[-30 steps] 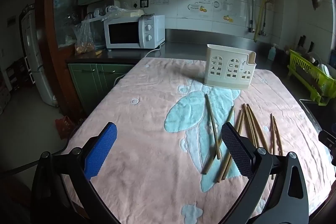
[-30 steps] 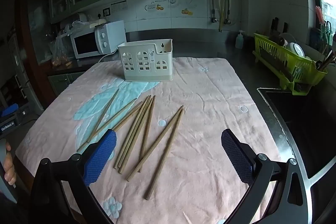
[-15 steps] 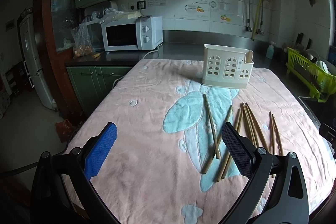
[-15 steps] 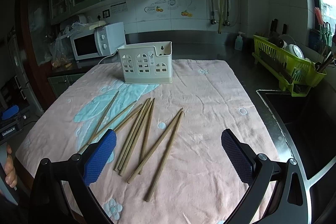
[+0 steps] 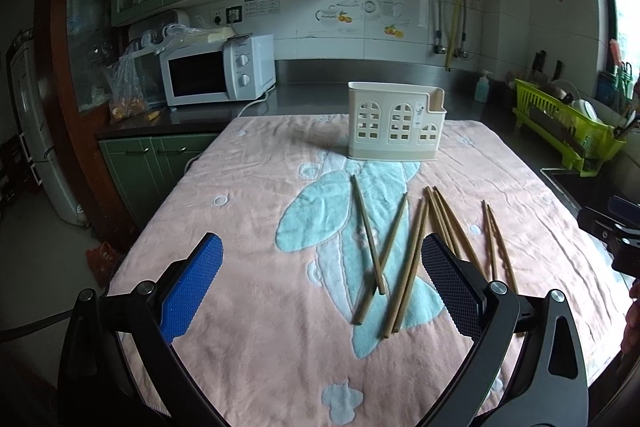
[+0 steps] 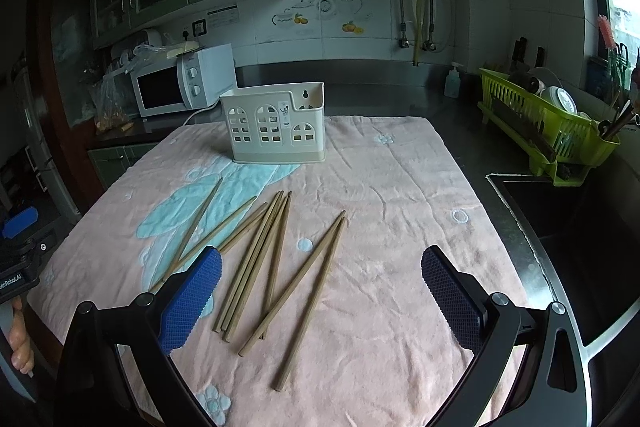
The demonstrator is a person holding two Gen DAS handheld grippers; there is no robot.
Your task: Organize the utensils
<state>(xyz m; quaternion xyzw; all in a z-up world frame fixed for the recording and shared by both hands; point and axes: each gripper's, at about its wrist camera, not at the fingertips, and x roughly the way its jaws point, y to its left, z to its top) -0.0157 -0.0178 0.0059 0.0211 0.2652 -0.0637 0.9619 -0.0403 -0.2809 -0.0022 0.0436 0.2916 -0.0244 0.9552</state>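
- Our left gripper (image 5: 322, 285) hangs above the pink towel (image 5: 248, 211), jaws wide apart, holding nothing.
- The chopsticks (image 6: 260, 259) lie loose approx. mid-towel, some crossing; the cream holder (image 6: 276, 127) stands upright behind them, well apart.
- Our right gripper (image 6: 322, 291) is also wide apart w/ nothing in it.
- We judge no pick is begun yet; next we must go down and close on one chopstick.
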